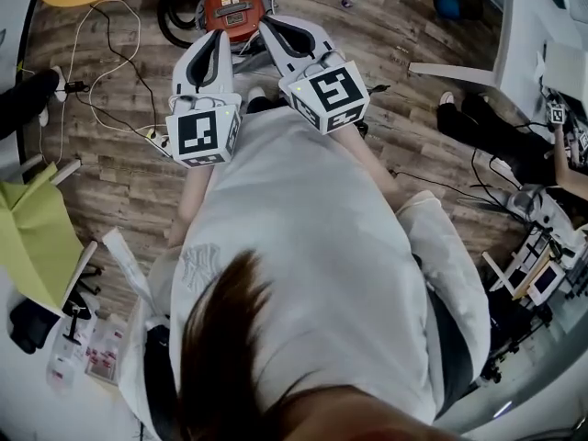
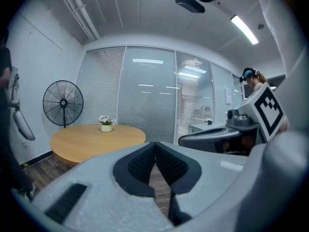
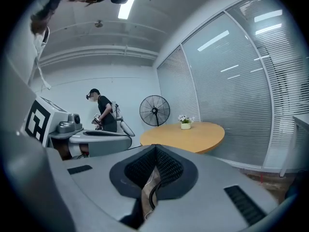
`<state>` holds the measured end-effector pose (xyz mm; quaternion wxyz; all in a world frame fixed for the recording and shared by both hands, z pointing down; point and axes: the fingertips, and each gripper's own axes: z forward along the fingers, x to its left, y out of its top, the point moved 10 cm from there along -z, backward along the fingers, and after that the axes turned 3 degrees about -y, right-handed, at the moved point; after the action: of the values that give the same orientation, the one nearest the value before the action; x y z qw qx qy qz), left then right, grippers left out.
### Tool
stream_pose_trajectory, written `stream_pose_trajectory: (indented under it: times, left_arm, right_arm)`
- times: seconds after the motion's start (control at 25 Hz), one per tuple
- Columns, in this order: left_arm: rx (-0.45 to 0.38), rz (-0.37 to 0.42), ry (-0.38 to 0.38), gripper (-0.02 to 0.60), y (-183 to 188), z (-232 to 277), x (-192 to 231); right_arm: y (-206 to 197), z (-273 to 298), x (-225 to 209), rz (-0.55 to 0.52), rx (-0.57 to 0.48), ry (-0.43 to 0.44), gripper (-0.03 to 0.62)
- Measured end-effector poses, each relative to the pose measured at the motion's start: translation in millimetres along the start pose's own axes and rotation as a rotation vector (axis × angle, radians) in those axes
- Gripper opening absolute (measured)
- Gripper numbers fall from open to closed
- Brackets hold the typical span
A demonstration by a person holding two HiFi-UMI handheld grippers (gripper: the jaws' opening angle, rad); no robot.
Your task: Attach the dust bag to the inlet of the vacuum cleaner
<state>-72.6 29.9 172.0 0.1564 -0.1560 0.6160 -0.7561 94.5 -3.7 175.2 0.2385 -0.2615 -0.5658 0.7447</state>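
Note:
The red vacuum cleaner [image 1: 233, 5] stands on the wood floor ahead of me, with a black hose [image 1: 173, 18] curled at its left. I see no dust bag in any view. I hold both grippers side by side at chest height, pointing away from me, well above the vacuum. The left gripper [image 1: 218, 37] has its jaws shut with nothing between them, its tips meeting in the left gripper view [image 2: 155, 144]. The right gripper [image 1: 275, 28] is shut and empty too, as the right gripper view [image 3: 155, 148] shows. Each gripper appears in the other's view, the right gripper [image 2: 227, 135] and the left gripper [image 3: 96, 140].
Cables [image 1: 110, 72] trail over the floor at the left. A round wooden table [image 2: 96, 140] with a flower pot [image 2: 106, 125] and a standing fan [image 2: 63, 103] lie ahead. A yellow-green bag [image 1: 37, 237] sits at my left, and another person [image 3: 104, 112] stands further off.

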Motion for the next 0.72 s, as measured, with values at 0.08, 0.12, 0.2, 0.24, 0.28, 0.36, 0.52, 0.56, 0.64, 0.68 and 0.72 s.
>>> stream_pose_trajectory:
  times: [0.08,0.12,0.2,0.24,0.28,0.36,0.52,0.56,0.64,0.68,0.72]
  left_arm:
    - [-0.004,-0.007,0.002,0.017,0.1,0.9,0.5]
    - [-0.005,-0.009,0.002,0.017,0.1,1.3,0.7]
    - [-0.004,-0.01,0.004,0.017,0.1,1.2,0.9]
    - [-0.004,-0.011,0.005,0.017,-0.1,0.9,0.9]
    - [-0.004,-0.013,0.005,0.017,-0.4,0.7,0.7]
    - [-0.005,-0.015,0.004,0.017,-1.5,0.3,-0.4]
    - [-0.006,-0.018,-0.002,0.017,-4.4,-1.3,-3.1]
    - [-0.006,-0.019,-0.004,0.017,-4.6,-1.5,-3.7]
    - [-0.005,-0.021,-0.005,0.017,-4.7,-1.5,-4.7]
    - [-0.005,-0.022,-0.005,0.017,-4.8,-1.7,-5.3]
    - [-0.006,-0.023,-0.005,0.017,-4.9,-2.3,-5.9]
  right_arm:
    - [-1.4,2.1,0.5,-0.006,0.011,0.003,0.003]
    - [-2.1,2.9,0.5,-0.005,0.015,0.003,0.003]
    - [-2.8,3.2,0.9,-0.001,0.022,0.002,0.003]
    - [-3.0,2.8,1.2,0.0,0.023,0.001,0.003]
    - [-3.5,2.3,1.4,-0.001,0.024,0.001,0.003]
    - [-5.1,0.7,1.5,-0.002,0.026,-0.002,0.003]
    - [-8.7,-2.2,2.7,0.001,0.03,-0.006,0.003]
    - [-9.0,-2.7,2.7,0.001,0.032,-0.007,0.003]
    - [-9.3,-3.6,2.1,0.002,0.034,-0.008,0.003]
    - [-9.4,-4.2,2.1,0.002,0.035,-0.008,0.003]
    - [-9.4,-5.0,2.3,0.002,0.035,-0.008,0.003]
